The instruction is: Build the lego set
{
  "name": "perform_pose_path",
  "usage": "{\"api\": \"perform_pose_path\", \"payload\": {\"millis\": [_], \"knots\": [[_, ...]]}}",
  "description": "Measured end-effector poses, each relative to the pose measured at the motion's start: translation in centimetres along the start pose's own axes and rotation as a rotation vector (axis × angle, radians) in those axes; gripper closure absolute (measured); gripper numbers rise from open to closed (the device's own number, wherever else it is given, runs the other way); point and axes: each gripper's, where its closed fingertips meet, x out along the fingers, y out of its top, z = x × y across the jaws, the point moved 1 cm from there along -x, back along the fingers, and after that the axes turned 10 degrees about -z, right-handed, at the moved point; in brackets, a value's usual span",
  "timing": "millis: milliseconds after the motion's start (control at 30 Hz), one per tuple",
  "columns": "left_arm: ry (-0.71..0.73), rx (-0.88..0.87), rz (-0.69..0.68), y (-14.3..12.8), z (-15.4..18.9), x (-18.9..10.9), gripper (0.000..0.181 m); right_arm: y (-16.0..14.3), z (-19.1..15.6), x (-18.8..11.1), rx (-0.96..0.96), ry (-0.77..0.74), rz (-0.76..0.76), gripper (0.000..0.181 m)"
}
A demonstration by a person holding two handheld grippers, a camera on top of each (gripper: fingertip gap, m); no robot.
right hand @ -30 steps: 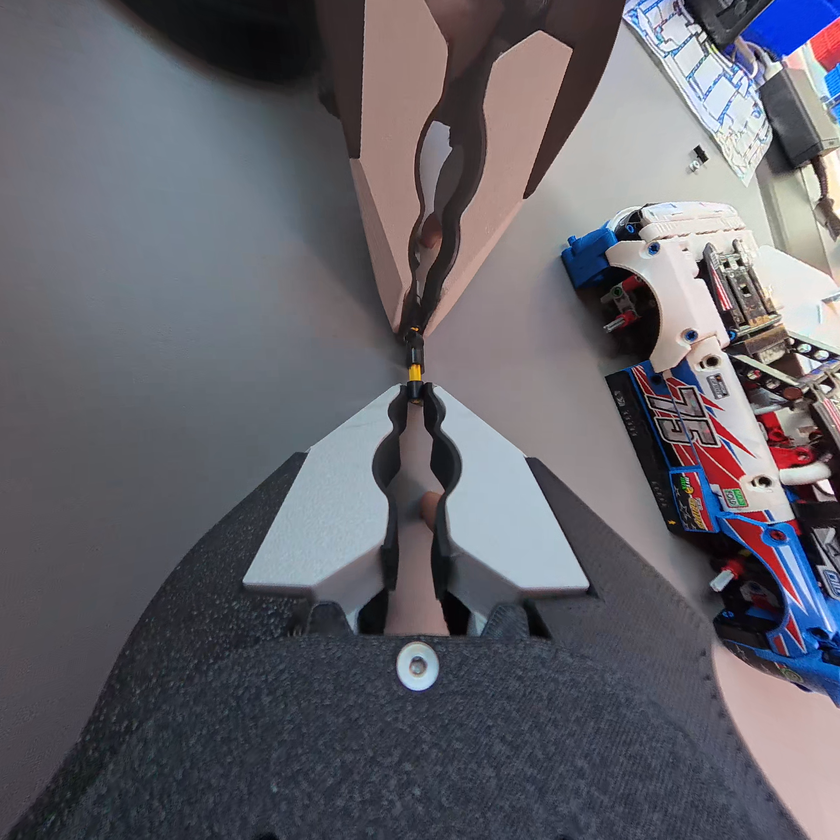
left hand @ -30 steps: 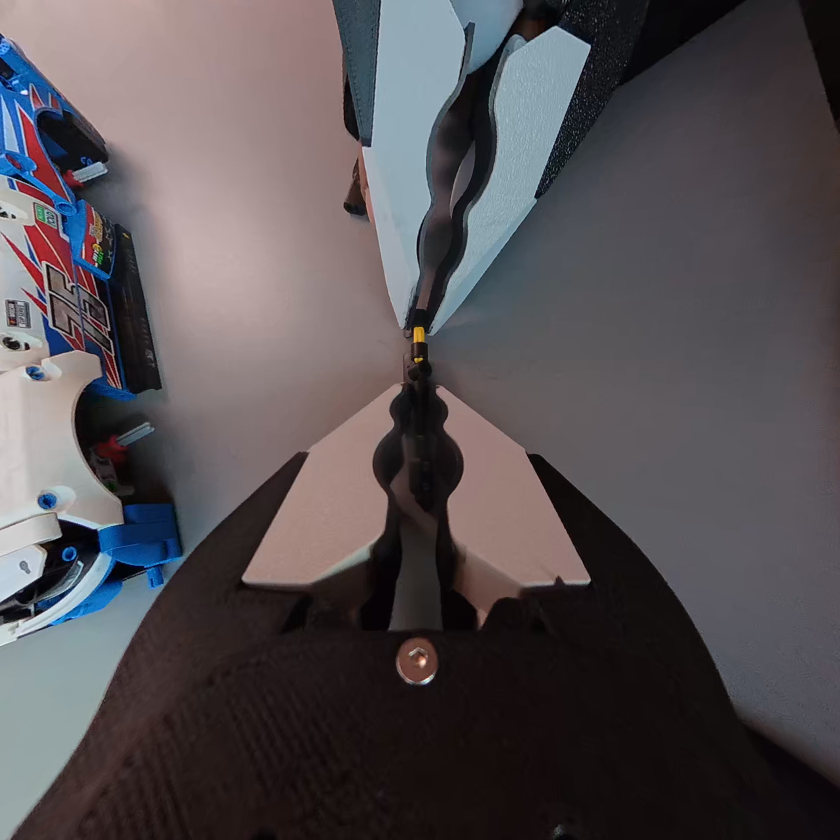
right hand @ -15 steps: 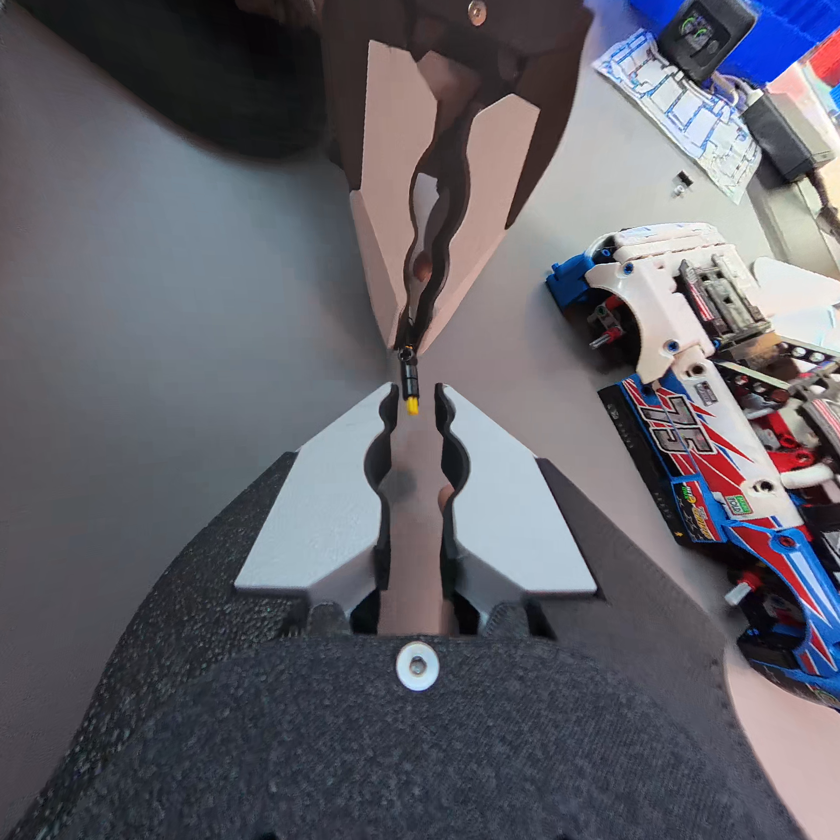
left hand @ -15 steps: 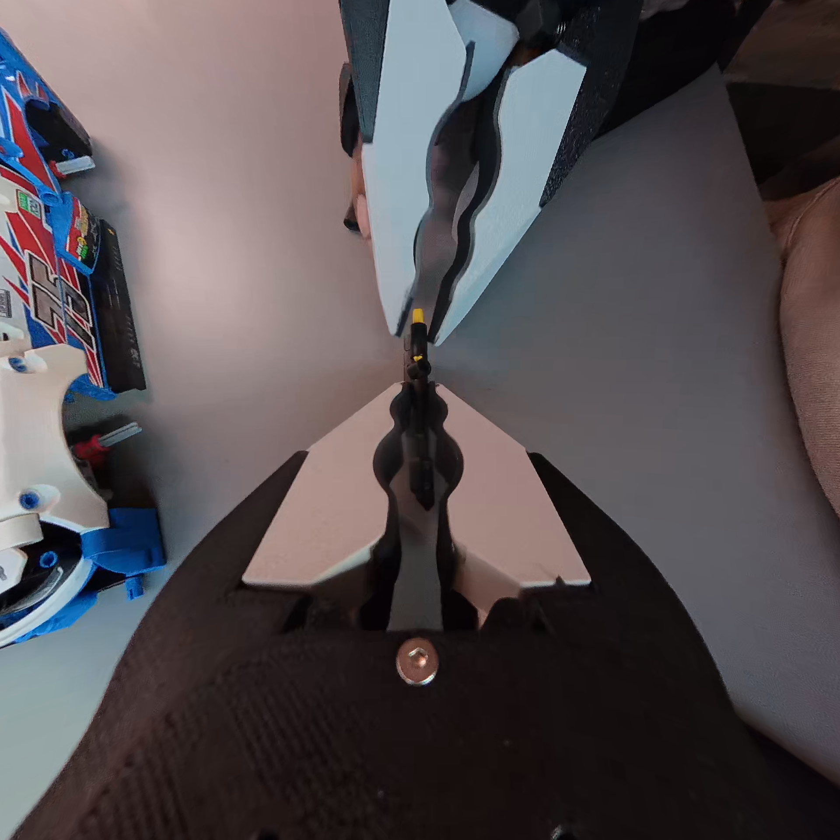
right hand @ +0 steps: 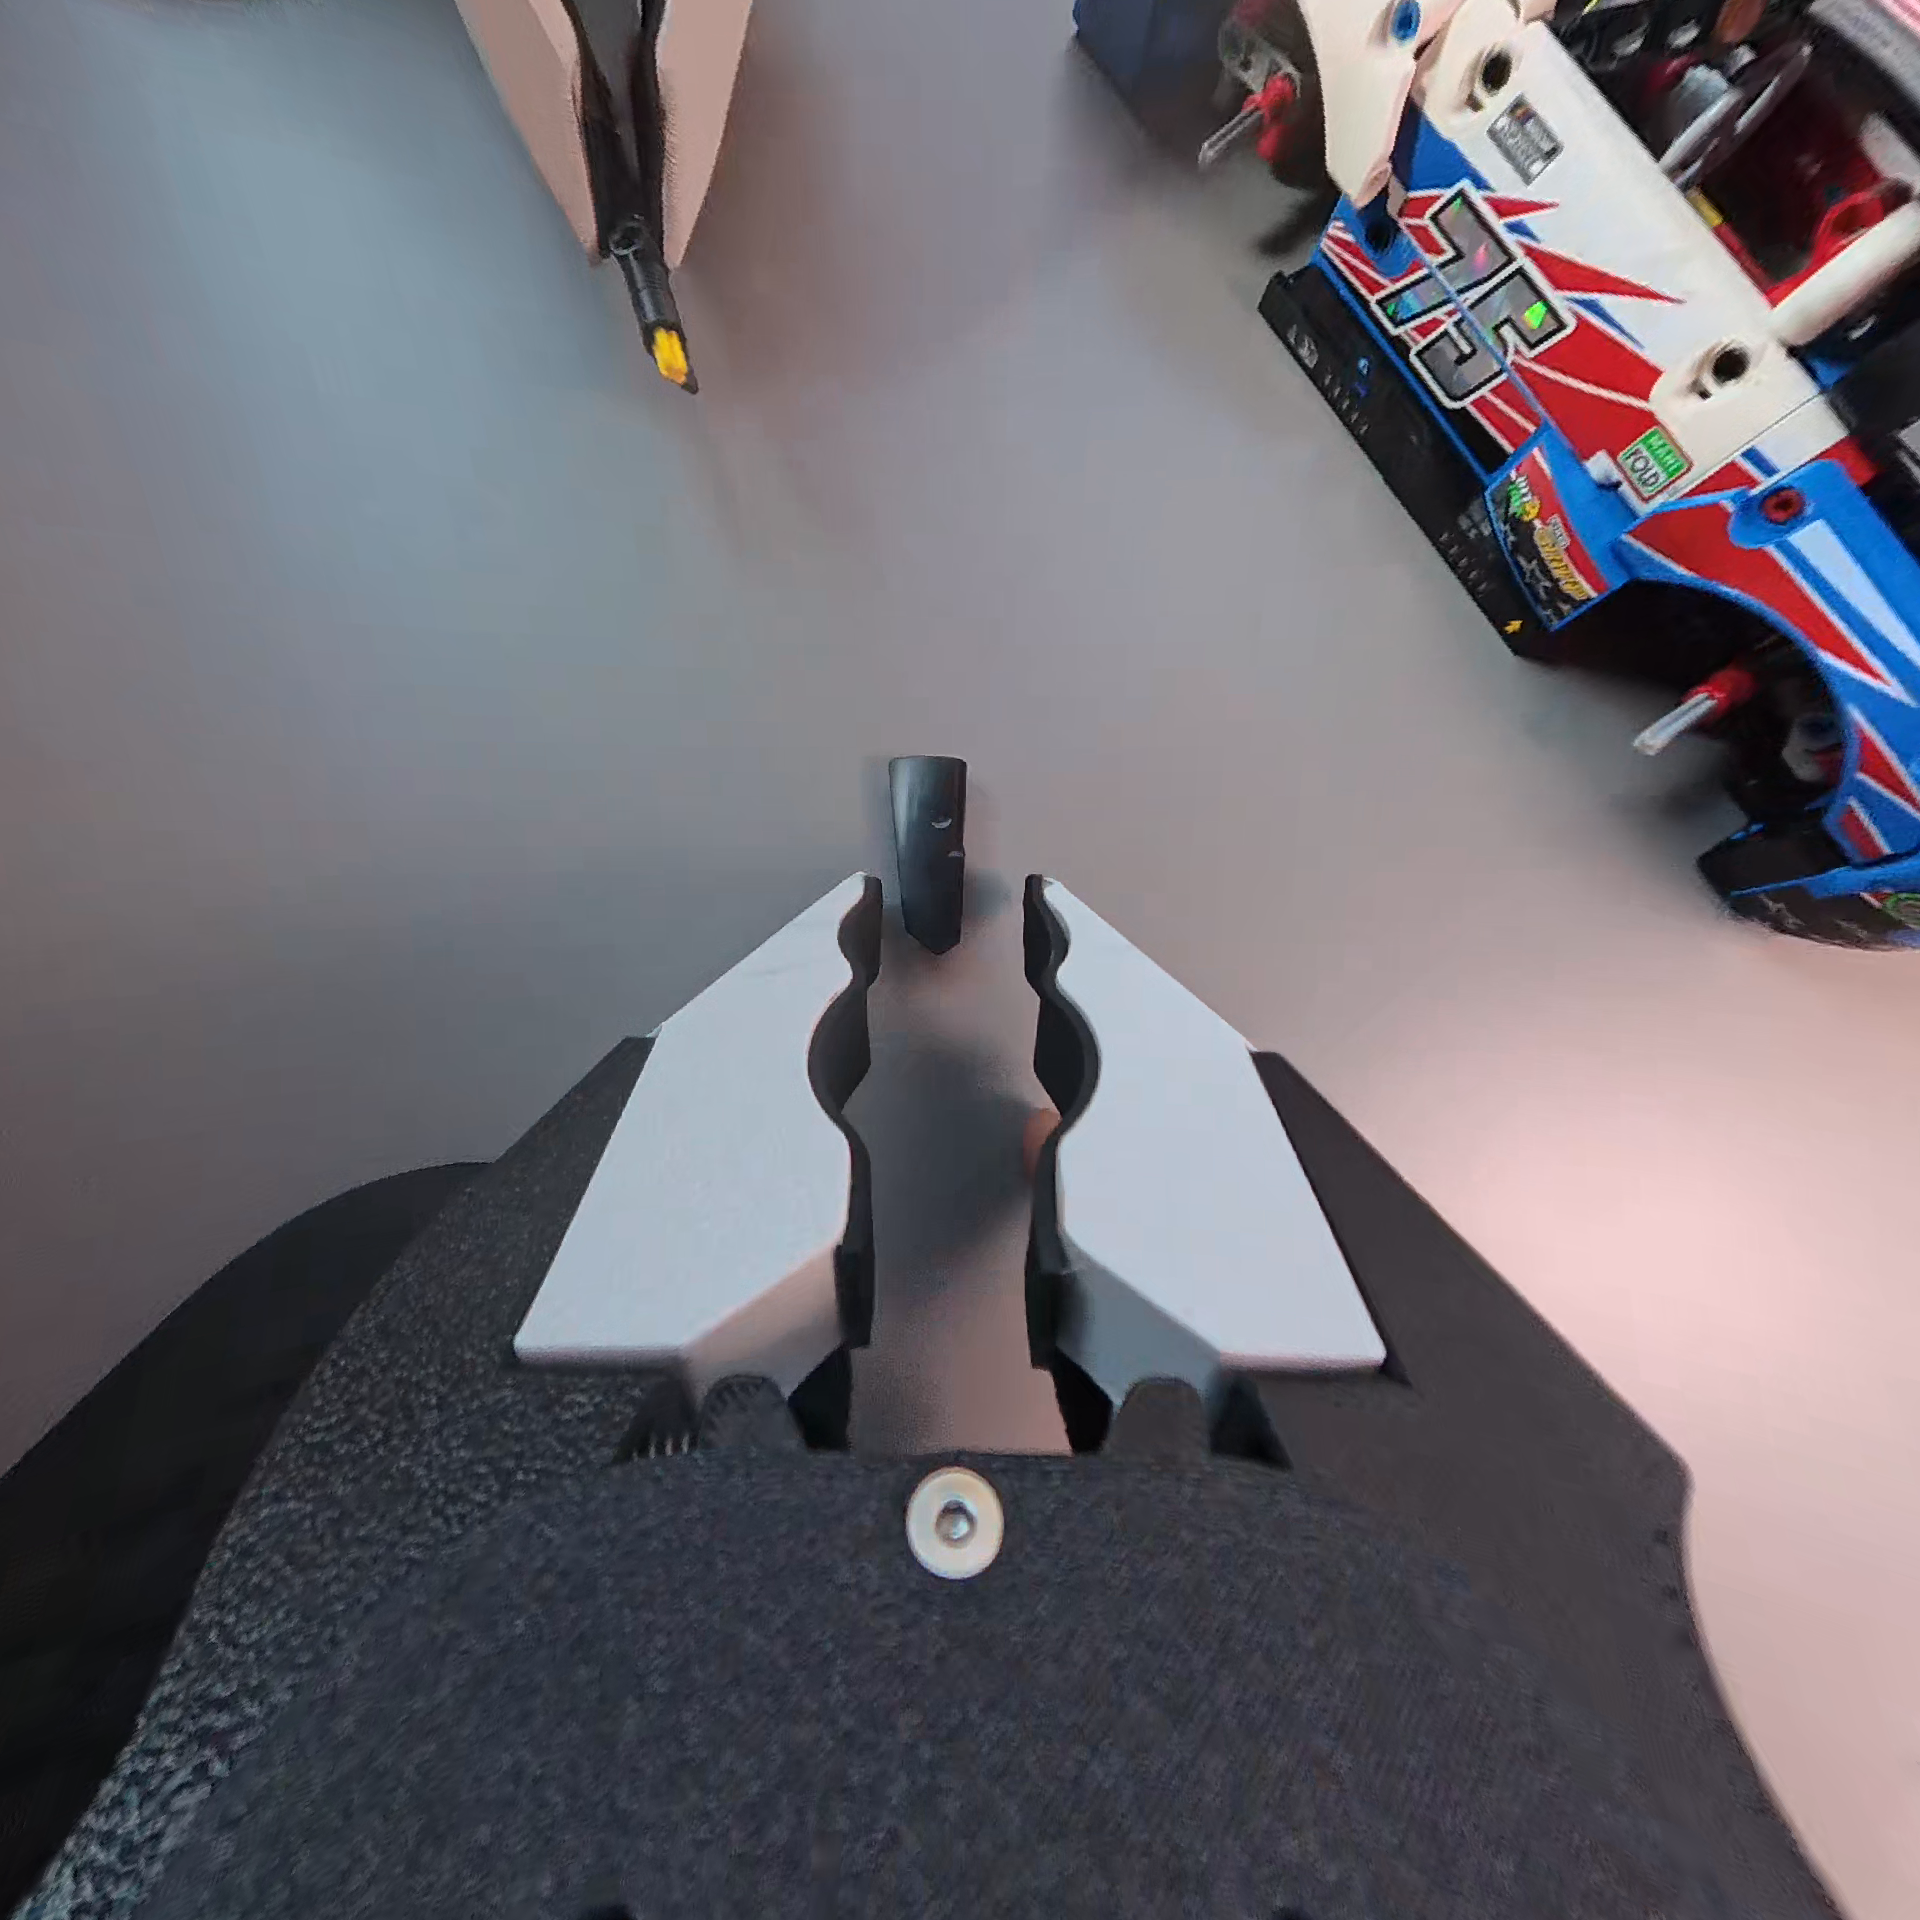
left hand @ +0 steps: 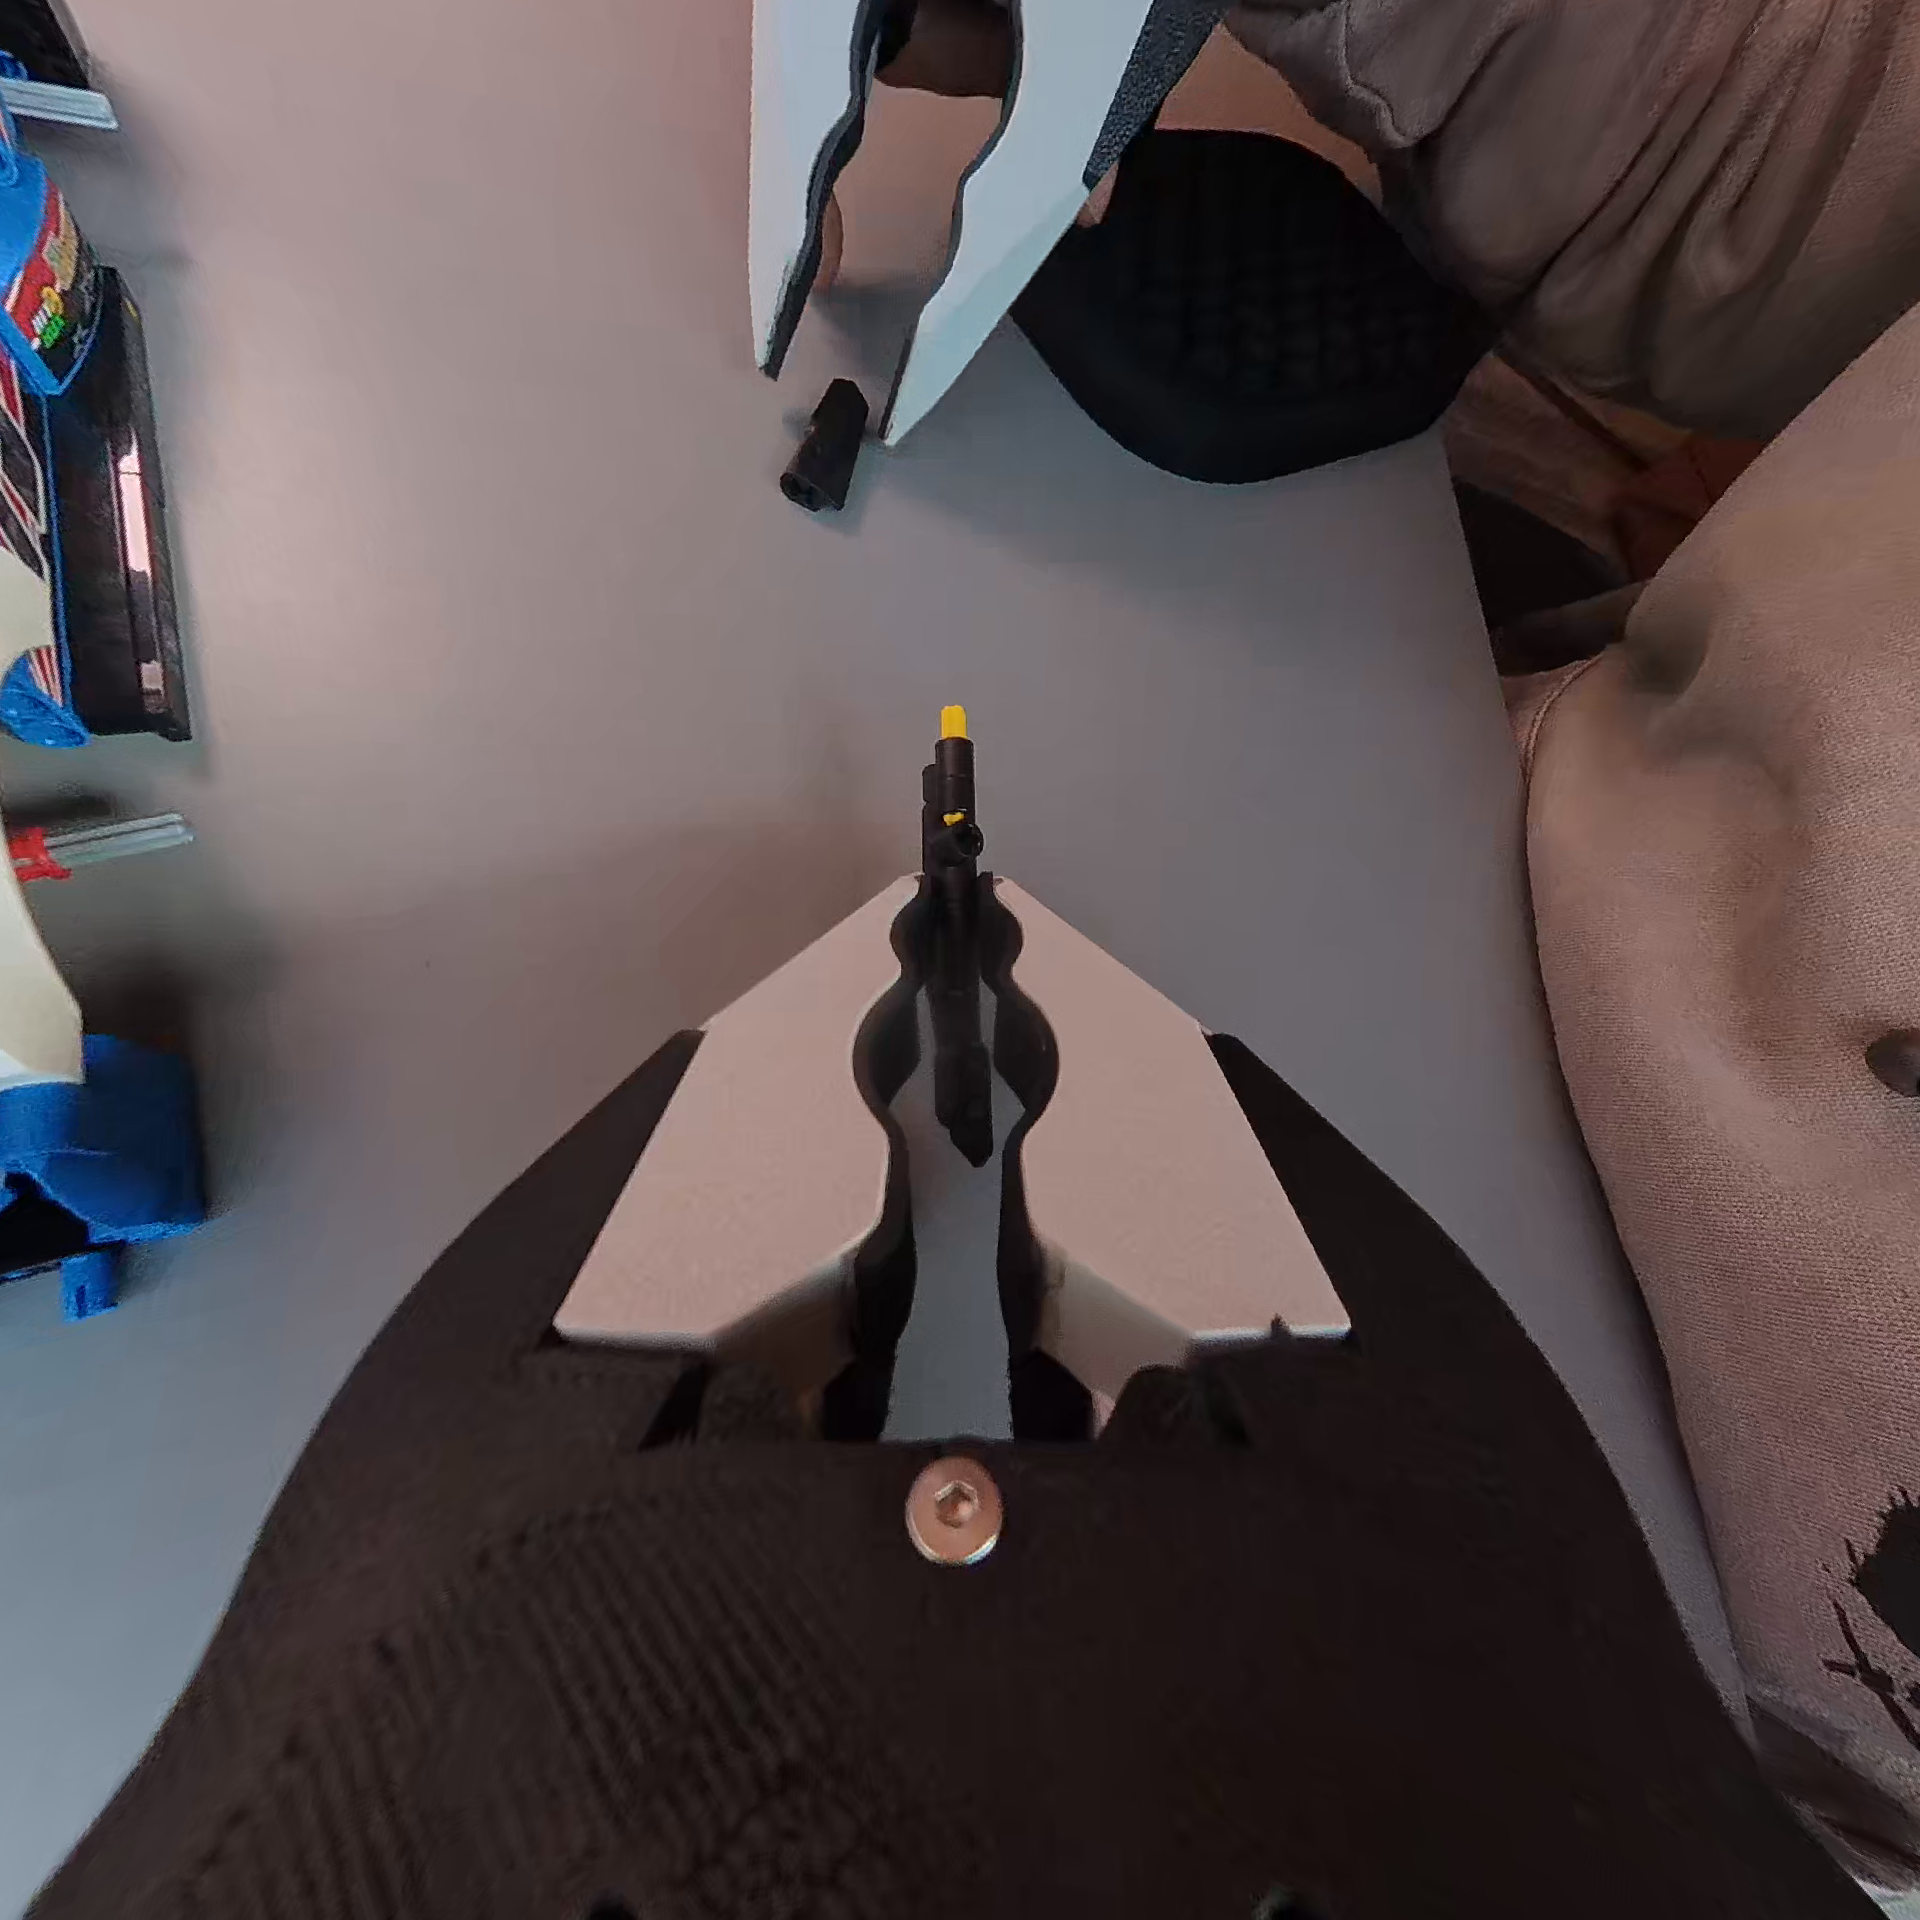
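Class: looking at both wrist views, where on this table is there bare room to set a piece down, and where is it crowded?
The grey table is bare between the left gripper, shut on a yellow-tipped black axle assembly, and the open right gripper, apart from a small black connector just ahead of its fingers. It is crowded along the lego race car.

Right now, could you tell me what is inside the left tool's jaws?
The left tool is shut on a thin black rod with a yellow tip poking forward. The pinched stretch of rod is hidden.
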Motion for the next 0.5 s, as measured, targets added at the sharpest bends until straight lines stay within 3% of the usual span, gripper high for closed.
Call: {"api": "perform_pose_path", "payload": {"millis": [267,500], "knots": [[-0.004,0.003,0.002,0.0,0.1,0.1,0.175,1.2,0.2,0.2,0.05,0.137,-0.031,0.161],[-0.011,-0.006,0.01,0.0,0.0,0.0,0.175,1.0,0.2,1.0,-0.02,0.101,-0.109,0.172]]}}
